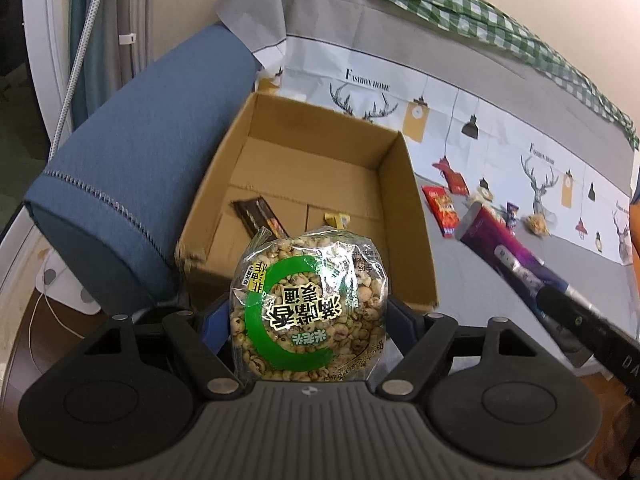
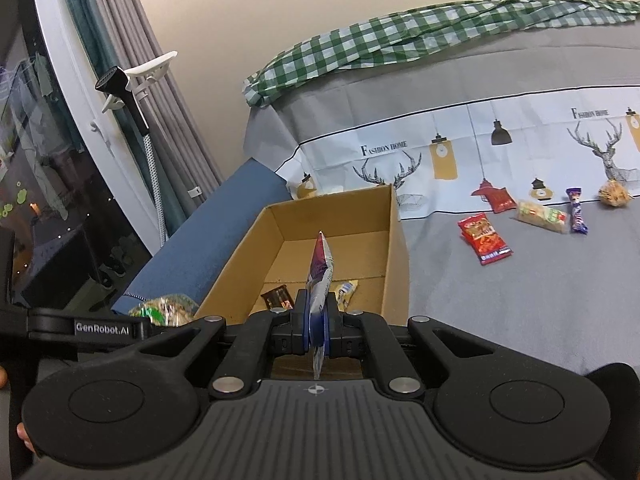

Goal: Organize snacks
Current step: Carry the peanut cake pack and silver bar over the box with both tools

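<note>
Left hand-held gripper clamps a puffed-grain bag; right hand-held gripper pinches a thin packet; over the box, either may snag the rim.

The puffed-grain bag hides the cardboard box's near wall; snacks at two o'clock are blurred.

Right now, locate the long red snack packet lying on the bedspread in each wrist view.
Left wrist: red snack packet right of centre, just beyond the cardboard box's right wall.
Right wrist: red snack packet right of centre, right of the box.
Shared landmark: the cardboard box.
</note>
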Demonstrator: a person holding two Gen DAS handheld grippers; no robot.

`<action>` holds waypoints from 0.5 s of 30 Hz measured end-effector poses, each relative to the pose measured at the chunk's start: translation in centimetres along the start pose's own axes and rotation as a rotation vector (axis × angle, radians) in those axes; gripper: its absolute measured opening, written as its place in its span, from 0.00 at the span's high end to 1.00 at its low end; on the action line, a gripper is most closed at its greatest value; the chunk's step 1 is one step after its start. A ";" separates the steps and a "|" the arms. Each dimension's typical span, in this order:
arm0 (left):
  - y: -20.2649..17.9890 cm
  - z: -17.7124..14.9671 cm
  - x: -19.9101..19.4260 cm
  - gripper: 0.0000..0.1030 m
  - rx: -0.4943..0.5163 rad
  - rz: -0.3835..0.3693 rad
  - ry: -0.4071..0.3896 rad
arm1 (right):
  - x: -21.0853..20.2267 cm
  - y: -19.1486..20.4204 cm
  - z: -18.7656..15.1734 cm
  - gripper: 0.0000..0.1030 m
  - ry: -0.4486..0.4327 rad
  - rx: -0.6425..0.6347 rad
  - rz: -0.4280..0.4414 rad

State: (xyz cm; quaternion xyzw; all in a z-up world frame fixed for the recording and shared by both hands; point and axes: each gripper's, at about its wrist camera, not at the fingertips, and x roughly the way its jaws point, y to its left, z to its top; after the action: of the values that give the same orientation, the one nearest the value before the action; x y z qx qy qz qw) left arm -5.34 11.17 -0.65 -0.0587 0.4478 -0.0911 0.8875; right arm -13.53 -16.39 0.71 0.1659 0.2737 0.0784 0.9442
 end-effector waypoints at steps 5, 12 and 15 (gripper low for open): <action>0.1 2.4 1.2 0.20 0.000 0.002 -0.028 | 2.2 0.1 1.2 0.94 0.005 0.007 0.011; 0.4 5.6 4.3 0.20 -0.010 0.003 -0.022 | 6.1 0.0 2.8 0.94 0.015 0.002 0.008; 0.5 7.3 6.3 0.20 -0.016 0.001 -0.021 | 8.4 -0.2 3.5 0.94 0.027 -0.009 0.000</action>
State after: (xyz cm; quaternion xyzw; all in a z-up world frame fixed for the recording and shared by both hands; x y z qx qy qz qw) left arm 4.22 10.45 -1.38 -0.0668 0.4391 -0.0865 0.8918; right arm -4.59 -15.48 -0.69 0.1606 0.2861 0.0816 0.9411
